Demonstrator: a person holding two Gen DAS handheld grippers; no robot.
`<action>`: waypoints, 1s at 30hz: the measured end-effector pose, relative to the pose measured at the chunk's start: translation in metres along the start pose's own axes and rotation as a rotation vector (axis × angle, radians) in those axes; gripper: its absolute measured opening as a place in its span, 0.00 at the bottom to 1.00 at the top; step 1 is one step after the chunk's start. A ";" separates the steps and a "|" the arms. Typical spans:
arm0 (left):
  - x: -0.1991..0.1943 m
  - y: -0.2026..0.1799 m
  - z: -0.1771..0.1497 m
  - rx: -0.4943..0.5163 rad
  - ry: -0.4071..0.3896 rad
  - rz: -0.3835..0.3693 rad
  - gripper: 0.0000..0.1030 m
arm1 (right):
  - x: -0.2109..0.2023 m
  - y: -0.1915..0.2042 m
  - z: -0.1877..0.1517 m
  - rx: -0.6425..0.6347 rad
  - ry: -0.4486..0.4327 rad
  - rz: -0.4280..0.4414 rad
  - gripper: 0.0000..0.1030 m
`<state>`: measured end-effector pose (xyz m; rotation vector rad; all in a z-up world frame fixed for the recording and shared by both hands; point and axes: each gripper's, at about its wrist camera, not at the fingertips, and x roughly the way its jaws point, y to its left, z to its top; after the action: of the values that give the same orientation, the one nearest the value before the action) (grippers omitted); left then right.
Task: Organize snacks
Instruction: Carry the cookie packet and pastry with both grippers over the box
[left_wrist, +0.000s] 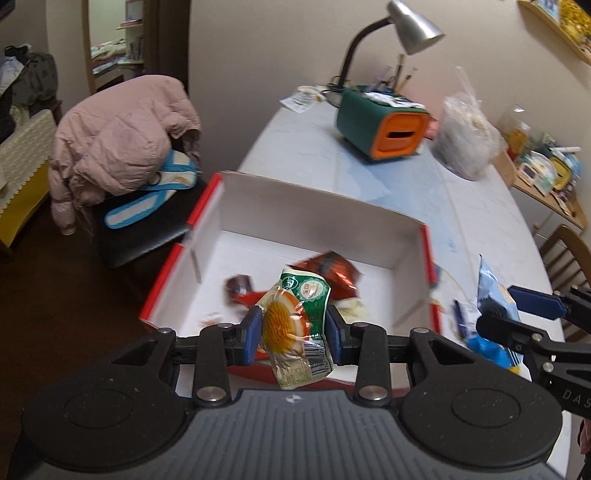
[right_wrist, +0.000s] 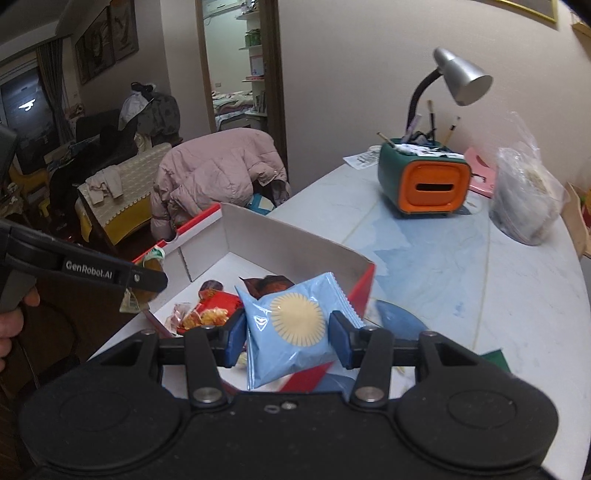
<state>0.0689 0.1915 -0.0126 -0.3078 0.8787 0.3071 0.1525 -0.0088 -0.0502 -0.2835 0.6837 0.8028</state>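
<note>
**Q:** What do the fingers of each gripper hold?

**A:** The left gripper (left_wrist: 293, 334) is clamped on a clear snack packet with a green top and an orange sunburst disc (left_wrist: 295, 325); both blue pads (left_wrist: 252, 334) press its sides. The right gripper (right_wrist: 287, 338) is clamped likewise on a light-blue sachet bearing a pale-yellow sunburst (right_wrist: 295, 325).

**Q:** Where do the packets lie relative to the box?

**A:** Both hang above the near rim of a shallow white box with red outer walls (left_wrist: 317, 218). In the left wrist view the right gripper and its blue sachet appear at 3 o'clock, just outside the box's right wall. In the right wrist view the left gripper shows at 9 o'clock, with the person's hand (right_wrist: 9, 325) behind it.

**Q:** What already lies in the box?

**A:** Several wrapped snacks at its near end, among them a dark red-brown foil packet (left_wrist: 332, 269) at 12 o'clock from the left gripper's fingers; the rest are blurred.

**Q:** And farther out?

**A:** On the pale marbled tabletop (right_wrist: 498, 295), at 1 o'clock, stand a green-and-orange desk organiser (right_wrist: 424, 181), a silver gooseneck lamp (right_wrist: 461, 79) and a filled clear plastic bag (right_wrist: 524, 199). At 10 o'clock a pink padded jacket (left_wrist: 122, 140) drapes a chair
</note>
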 end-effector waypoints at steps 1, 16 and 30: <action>0.003 0.006 0.003 -0.001 0.001 0.004 0.34 | 0.005 0.004 0.002 -0.003 0.004 -0.003 0.45; 0.067 0.043 0.021 0.052 0.088 0.057 0.34 | 0.081 0.031 0.006 -0.036 0.097 -0.024 0.45; 0.109 0.037 0.010 0.153 0.173 0.074 0.34 | 0.128 0.052 -0.006 -0.091 0.196 -0.034 0.46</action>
<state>0.1270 0.2439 -0.0978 -0.1613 1.0795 0.2829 0.1745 0.0957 -0.1382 -0.4599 0.8247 0.7810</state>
